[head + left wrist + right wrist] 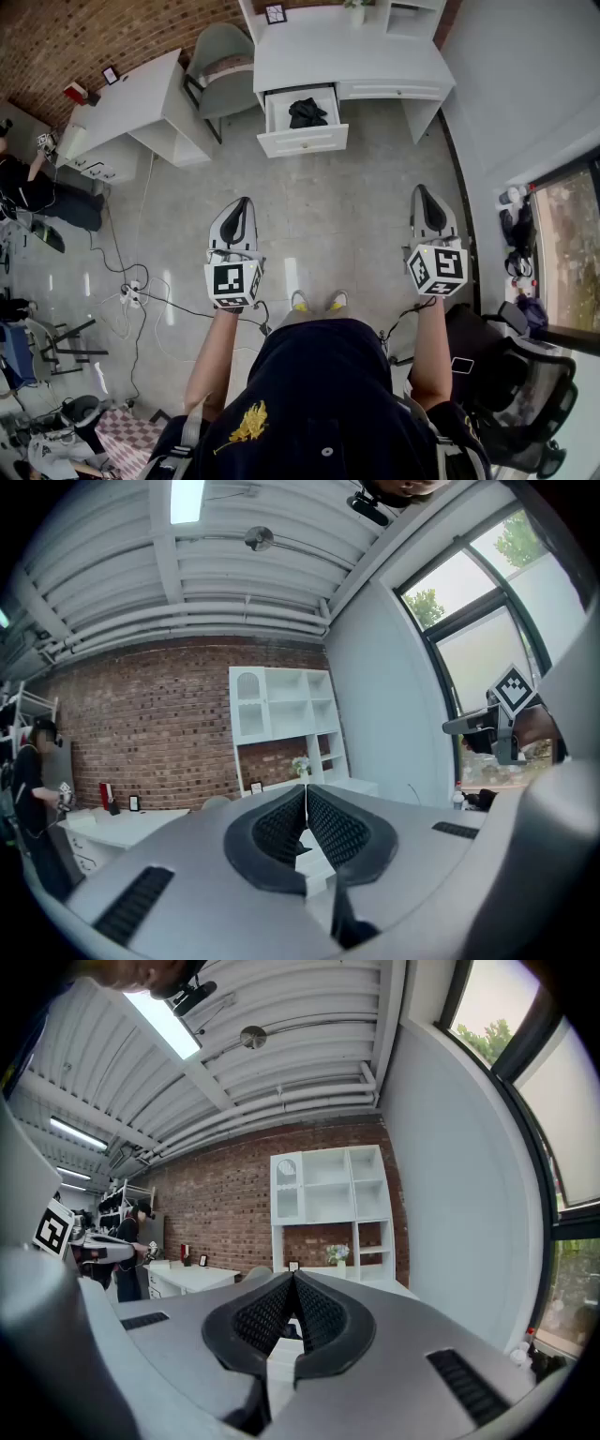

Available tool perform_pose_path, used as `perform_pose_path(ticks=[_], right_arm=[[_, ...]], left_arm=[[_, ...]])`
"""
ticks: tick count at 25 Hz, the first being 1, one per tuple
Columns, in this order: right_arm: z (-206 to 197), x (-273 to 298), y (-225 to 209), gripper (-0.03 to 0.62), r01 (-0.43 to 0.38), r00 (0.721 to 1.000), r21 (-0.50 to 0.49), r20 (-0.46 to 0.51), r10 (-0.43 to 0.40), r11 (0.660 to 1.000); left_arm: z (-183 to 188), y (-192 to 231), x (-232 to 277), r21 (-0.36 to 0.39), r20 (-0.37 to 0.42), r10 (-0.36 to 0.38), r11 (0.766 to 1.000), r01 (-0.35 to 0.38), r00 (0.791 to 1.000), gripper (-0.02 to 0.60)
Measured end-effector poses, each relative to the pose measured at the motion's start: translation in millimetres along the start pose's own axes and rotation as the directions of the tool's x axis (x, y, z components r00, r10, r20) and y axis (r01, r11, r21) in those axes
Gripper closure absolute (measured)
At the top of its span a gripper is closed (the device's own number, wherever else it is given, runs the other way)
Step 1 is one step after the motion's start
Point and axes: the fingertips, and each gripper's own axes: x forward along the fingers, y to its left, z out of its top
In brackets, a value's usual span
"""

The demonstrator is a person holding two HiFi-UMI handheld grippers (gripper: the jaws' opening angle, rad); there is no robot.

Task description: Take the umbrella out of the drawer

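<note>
Grey polished floor [356, 187] is spreading across the room, with a brick wall [94, 28] running behind the furniture at the far side. A white desk [375, 47] is standing against that wall, and a second white desk [131, 103] is sitting at an angle to its left, with a grey chair [220, 61] tucked between the two. The left-hand drawer [302, 141] of the first desk is hanging pulled out, its inside lying open to view. The person is holding both grippers level and pointing them toward that desk, well apart from the drawer's front edge. The left gripper [246, 201] is keeping its jaws together, the dark ribbed pads meeting at the tips with nothing between them. The right gripper [418, 188] is likewise closed and carrying nothing. The black folded umbrella [307, 112] is lying inside the open drawer, near the middle of its bottom, touched by neither gripper.
</note>
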Motion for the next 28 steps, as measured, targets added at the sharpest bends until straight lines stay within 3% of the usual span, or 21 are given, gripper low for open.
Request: perform_pose_path(ticks=[10,20,24,28], right_arm=[[10,-25,12,0.571,-0.008,1.0,0.008,0.01,0.008,1.0],[17,-32,-12,0.57,-0.01,0.999,0.016,0.044,0.009,1.0],[5,-33,-29,0.57,-0.02,1.0,0.008,0.022,0.02,1.0],[-8,-39,-42,0.57,-0.042,0.999,0.009,-0.004,0.042,0.999]], left_arm=[[26,-18,6,0.024,0.021,-0.06,0.998,0.059,0.998,0.56],[38,-37,20,0.059,0.033,-0.078,0.995,0.076,0.996,0.561],[35,-44,29,0.05,0.015,-0.054,0.997,0.053,0.998,0.561],[40,-39,22,0.07,0.022,0.066,0.995,-0.067,0.998,0.561]])
